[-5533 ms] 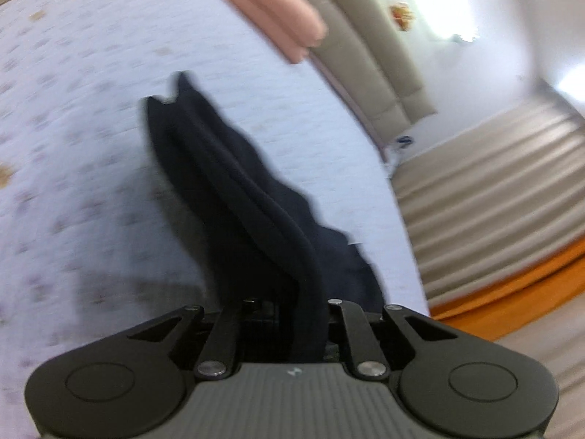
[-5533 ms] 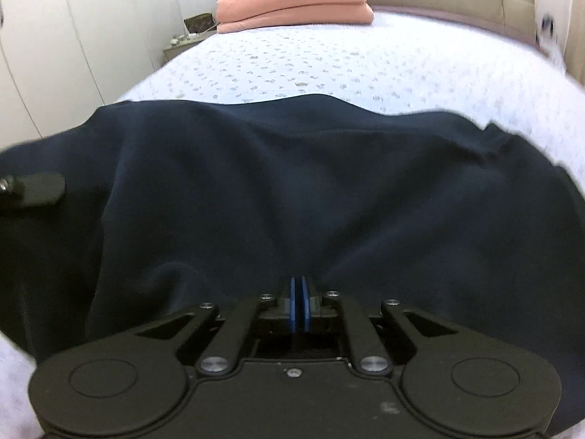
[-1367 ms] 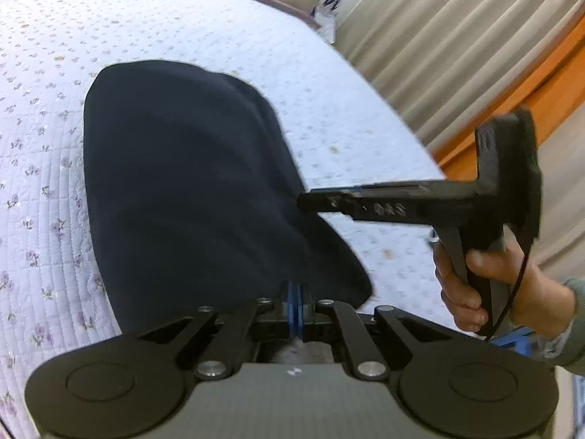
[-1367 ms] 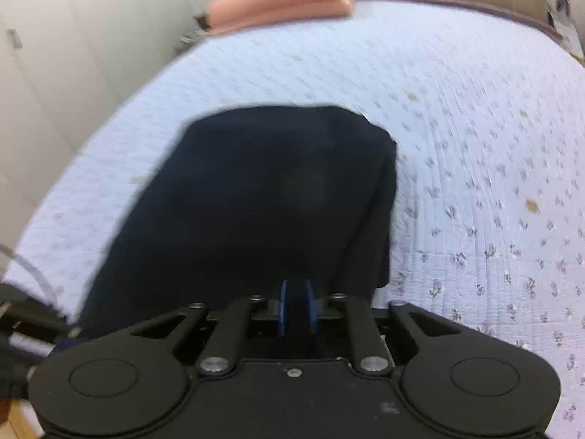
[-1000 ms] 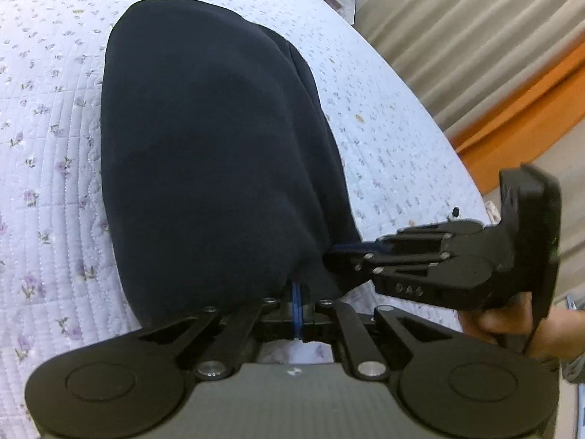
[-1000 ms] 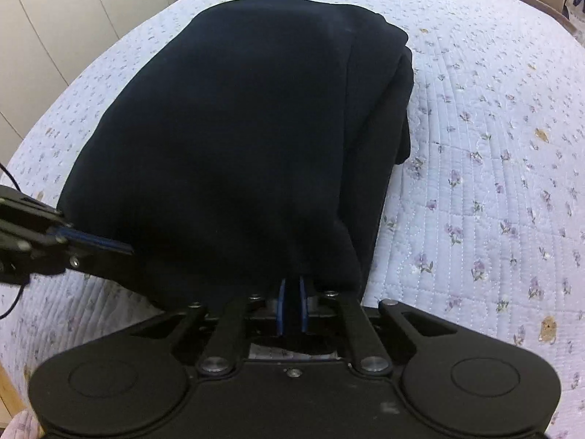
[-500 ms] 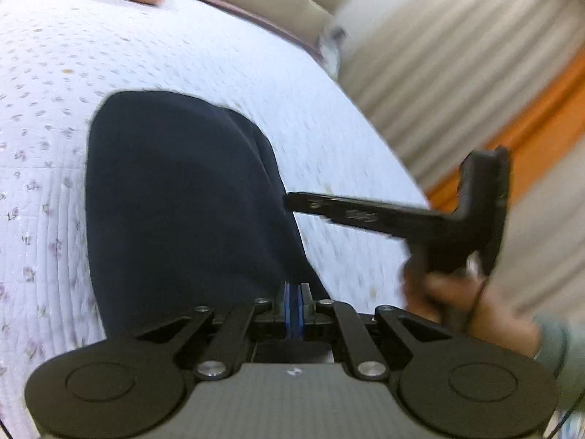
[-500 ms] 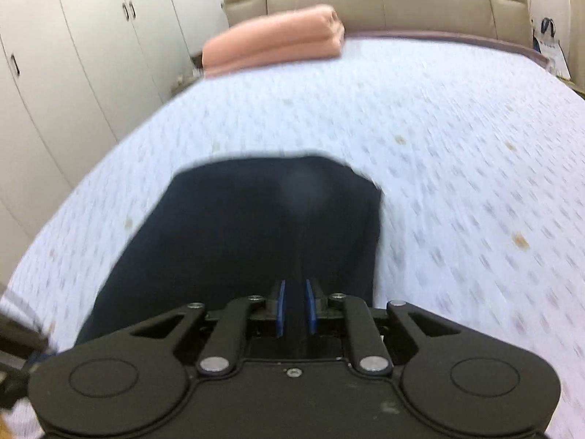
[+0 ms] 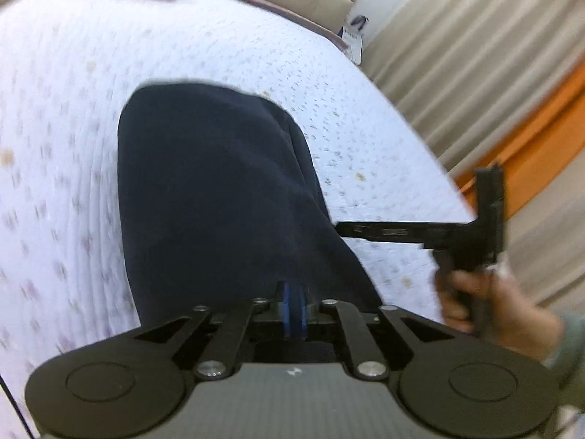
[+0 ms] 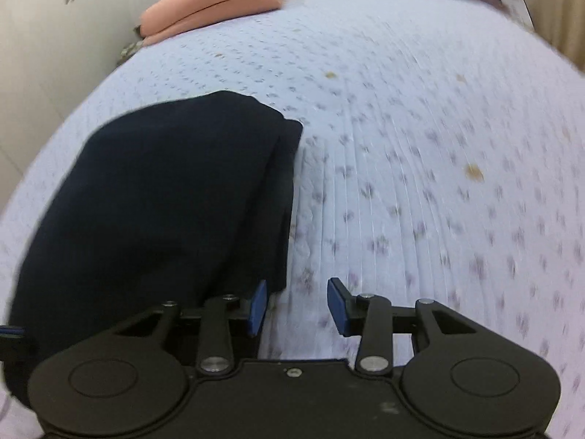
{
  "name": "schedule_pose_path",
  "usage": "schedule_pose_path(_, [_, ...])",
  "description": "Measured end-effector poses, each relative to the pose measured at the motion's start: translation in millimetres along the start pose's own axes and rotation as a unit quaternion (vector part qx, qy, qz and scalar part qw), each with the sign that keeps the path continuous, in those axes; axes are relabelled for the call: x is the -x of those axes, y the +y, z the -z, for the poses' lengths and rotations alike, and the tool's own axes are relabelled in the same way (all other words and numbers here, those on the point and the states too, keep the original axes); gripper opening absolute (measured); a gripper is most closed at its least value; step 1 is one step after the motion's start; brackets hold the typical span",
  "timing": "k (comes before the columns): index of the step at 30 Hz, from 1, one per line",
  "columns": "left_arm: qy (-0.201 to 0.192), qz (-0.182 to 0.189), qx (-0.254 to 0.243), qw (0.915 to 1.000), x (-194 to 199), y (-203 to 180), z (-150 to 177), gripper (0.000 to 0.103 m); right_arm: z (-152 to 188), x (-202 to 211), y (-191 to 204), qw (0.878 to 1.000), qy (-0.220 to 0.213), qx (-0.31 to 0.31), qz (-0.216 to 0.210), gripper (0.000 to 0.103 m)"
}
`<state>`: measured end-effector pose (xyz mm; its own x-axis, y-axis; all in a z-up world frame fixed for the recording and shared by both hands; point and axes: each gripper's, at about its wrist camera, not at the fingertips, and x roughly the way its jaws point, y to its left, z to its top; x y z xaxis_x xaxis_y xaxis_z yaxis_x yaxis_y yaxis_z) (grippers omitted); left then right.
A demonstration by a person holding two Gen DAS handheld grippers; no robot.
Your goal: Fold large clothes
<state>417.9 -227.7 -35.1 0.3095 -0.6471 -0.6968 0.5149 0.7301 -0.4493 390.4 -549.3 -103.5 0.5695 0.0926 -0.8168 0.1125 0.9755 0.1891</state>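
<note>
A dark navy garment (image 10: 164,201), folded into a long narrow stack, lies on a floral quilted bed (image 10: 420,146). The left gripper (image 9: 291,301) pinches its near edge, blue pads pressed together, probably steadying the fold. The right gripper (image 10: 297,309) hangs just beside the garment's near right corner, fingers spread apart and empty. Folded pink bedding (image 10: 212,0) sits far behind. No writing is readable
</note>
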Motion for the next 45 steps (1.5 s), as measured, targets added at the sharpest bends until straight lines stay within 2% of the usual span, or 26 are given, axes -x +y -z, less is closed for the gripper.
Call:
schedule_pose_path(1, [-0.006,-0.020,-0.017,0.9996,-1,-9,-1,0.022,0,5,-3,1.000,-0.002,-0.013,-0.010,0.053])
schedule_pose_path(3, [-0.020,-0.055,-0.035,0.9977,-4,-24,-1,0.038,1,12,-7,0.998,-0.009,-0.046,-0.039,0.078])
schedule_pose_path(4, [-0.027,-0.067,-0.036,0.9968,-5,-28,-1,0.042,1,14,-9,0.996,-0.012,-0.064,-0.055,0.091])
schedule_pose_path(6, [-0.035,-0.079,-0.034,0.9957,-3,-33,-1,0.048,0,14,-8,0.993,-0.021,-0.091,-0.078,0.092])
schedule_pose_path(9, [-0.038,-0.102,-0.035,0.9935,-4,-36,-4,0.048,-7,6,-5,0.987,-0.008,-0.119,-0.105,0.094])
schedule_pose_path(11, [-0.044,-0.108,-0.026,0.9929,1,-35,-11,0.048,-11,-3,-6,0.985,-0.005,-0.136,-0.110,0.096])
schedule_pose_path(13, [-0.061,-0.108,0.004,0.9923,12,-28,-22,0.051,-12,-3,-7,0.984,-0.015,-0.143,-0.106,0.096])
schedule_pose_path(14, [-0.077,-0.098,0.028,0.9917,21,-19,-26,0.058,-12,-4,-7,0.984,-0.020,-0.141,-0.102,0.097])
schedule_pose_path(15, [-0.087,-0.092,0.047,0.9907,26,-10,-30,0.071,-13,-5,-8,0.985,-0.023,-0.140,-0.101,0.098])
schedule_pose_path(16, [-0.089,-0.094,0.061,0.9897,28,-3,-35,0.077,-14,-6,-9,0.984,-0.021,-0.141,-0.103,0.100])
schedule_pose_path(21, [-0.045,-0.144,0.068,0.9863,10,30,-55,0.078,-16,-19,-16,0.977,0.004,-0.166,-0.131,0.102])
schedule_pose_path(25, [-0.013,-0.127,0.106,0.9861,-7,60,-56,0.079,-14,-29,-22,0.973,0.002,-0.177,-0.146,0.102])
schedule_pose_path(29, [-0.010,-0.069,0.159,0.9848,-17,83,-51,0.085,-16,-48,-29,0.967,0.024,-0.194,-0.164,0.103])
schedule_pose_path(32, [-0.007,-0.028,0.198,0.9798,-24,100,-49,0.086,-21,-63,-32,0.959,0.035,-0.200,-0.197,0.103])
schedule_pose_path(34, [-0.008,-0.005,0.216,0.9763,-30,108,-47,0.091,-26,-71,-34,0.953,0.037,-0.201,-0.222,0.103])
schedule_pose_path(37, [0.001,0.032,0.254,0.9666,-42,121,-45,0.095,-32,-80,-35,0.944,0.042,-0.199,-0.259,0.103])
schedule_pose_path(40, [0.005,0.050,0.271,0.9613,-52,129,-45,0.096,-34,-88,-31,0.938,0.047,-0.185,-0.290,0.103])
schedule_pose_path(42, [0.011,0.061,0.279,0.9582,-58,133,-46,0.095,-33,-88,-25,0.942,0.038,-0.174,-0.285,0.098])
schedule_pose_path(43, [0.014,0.066,0.286,0.9559,-60,135,-46,0.093,-32,-87,-23,0.943,0.032,-0.171,-0.285,0.086])
schedule_pose_path(45, [0.019,0.076,0.300,0.9507,-65,141,-46,0.079,-29,-87,-19,0.942,0.028,-0.182,-0.280,0.081])
